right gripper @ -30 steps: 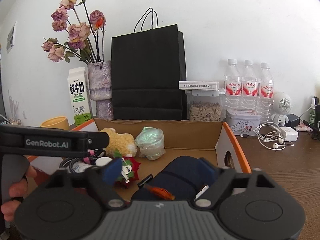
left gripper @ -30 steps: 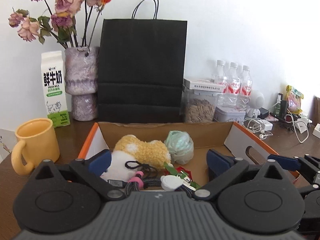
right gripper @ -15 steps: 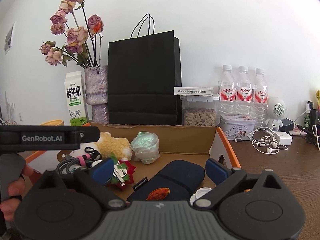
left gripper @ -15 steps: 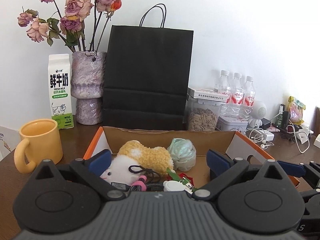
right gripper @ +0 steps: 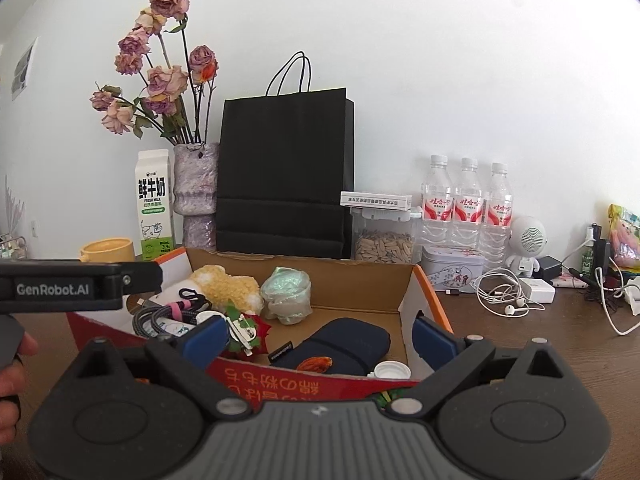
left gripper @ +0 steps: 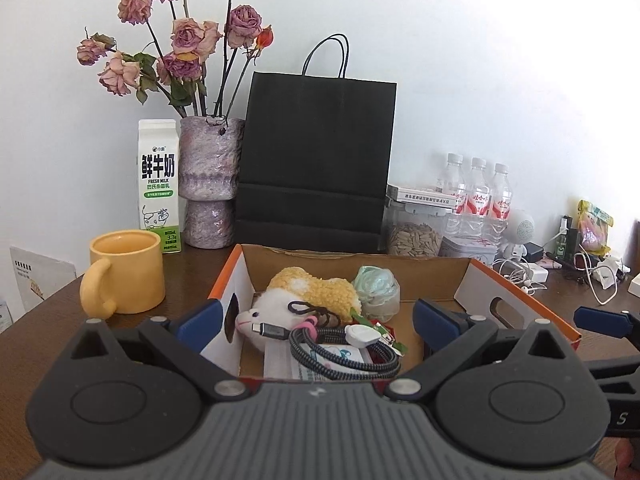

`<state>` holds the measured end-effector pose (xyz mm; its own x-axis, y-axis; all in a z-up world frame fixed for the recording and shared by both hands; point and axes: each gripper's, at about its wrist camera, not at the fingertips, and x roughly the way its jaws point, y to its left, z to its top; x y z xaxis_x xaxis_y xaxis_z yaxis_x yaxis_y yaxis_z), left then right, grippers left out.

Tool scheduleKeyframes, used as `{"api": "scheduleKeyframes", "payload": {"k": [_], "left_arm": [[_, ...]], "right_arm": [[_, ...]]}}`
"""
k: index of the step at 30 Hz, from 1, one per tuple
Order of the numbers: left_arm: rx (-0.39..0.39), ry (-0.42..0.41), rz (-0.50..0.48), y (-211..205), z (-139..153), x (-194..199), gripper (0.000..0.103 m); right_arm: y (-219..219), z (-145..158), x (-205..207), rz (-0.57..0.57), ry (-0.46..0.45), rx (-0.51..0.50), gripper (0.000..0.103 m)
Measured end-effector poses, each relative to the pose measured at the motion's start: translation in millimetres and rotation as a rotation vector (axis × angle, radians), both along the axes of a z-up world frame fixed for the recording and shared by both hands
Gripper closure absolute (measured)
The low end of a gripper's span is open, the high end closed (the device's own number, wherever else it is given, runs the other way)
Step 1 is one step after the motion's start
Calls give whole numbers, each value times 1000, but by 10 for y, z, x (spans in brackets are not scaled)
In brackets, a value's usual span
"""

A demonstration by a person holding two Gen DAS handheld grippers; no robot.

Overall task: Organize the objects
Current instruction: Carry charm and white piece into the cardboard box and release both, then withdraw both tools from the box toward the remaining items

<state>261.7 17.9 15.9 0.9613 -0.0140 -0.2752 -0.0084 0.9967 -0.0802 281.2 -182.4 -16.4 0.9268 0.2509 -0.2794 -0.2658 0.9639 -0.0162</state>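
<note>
open cardboard box with orange rim (left gripper: 516, 300): holds yellow plush toy (left gripper: 316, 292), coiled braided cable (left gripper: 344, 350), navy zip pouch (right gripper: 340, 346). left gripper (left gripper: 316, 316), right gripper (right gripper: 318, 332): fingers spread, empty, before box.

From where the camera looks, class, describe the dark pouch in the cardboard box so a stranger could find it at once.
Find the orange-edged cardboard box in front of the black paper bag. On its floor, right of the plush toy, lies the navy zip pouch, the only flat, dark item.

Both the left tool (left gripper: 316, 316) and right tool (right gripper: 318, 334) hang level, jaws spread wide, gripping nothing.
</note>
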Motion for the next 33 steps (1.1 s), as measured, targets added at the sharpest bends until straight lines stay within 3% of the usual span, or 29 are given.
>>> {"api": "scheduleKeyframes", "payload": {"k": [5, 9, 20, 29, 33], "left_arm": [[16, 1, 10, -1, -71, -262, 0], [-19, 35, 37, 64, -144, -437, 0], [-49, 128, 36, 243, -267, -815, 0], [14, 145, 2, 323, -321, -998, 0], [-10, 149, 2, 410, -323, -987, 0]], "right_arm": [[-95, -17, -230, -22, 17, 20, 4], [-121, -50, -448, -23, 26, 21, 3], [-218, -202, -912, 2, 144, 48, 1], [-23, -245, -953, 54, 189, -18, 1], [134, -262, -787, 58, 218, -24, 1]]}}
